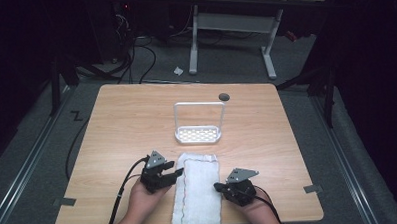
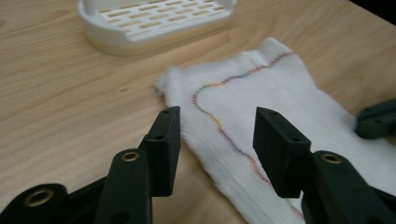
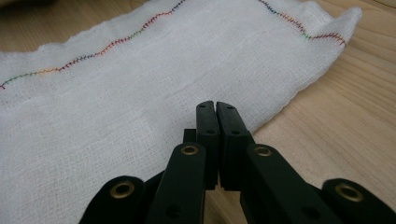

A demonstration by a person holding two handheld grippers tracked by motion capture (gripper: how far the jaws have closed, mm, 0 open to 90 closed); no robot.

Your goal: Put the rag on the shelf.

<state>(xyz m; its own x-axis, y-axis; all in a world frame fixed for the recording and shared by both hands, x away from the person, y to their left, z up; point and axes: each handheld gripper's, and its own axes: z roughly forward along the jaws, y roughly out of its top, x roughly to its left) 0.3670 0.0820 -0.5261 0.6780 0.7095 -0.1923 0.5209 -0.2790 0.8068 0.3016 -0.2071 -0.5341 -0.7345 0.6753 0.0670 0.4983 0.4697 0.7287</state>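
From above, a white cloth with coloured stitching lies flat between the left gripper and right gripper, a white slotted tray beyond their tips; jaw gaps are hard to judge there. The left gripper view shows its jaws spread wide over the cloth's edge, empty; the right gripper view shows its jaws pressed together at the cloth's border, holding nothing.

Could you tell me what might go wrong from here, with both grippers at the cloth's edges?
1. The right gripper is shut with its fingers over the white cloth; from the pictures I cannot tell if it holds fabric, so a pull might slip.
2. The left gripper is open astride the cloth's edge; closing could pinch a thin fold.
3. Pushing the cloth forward could nudge the white rack.
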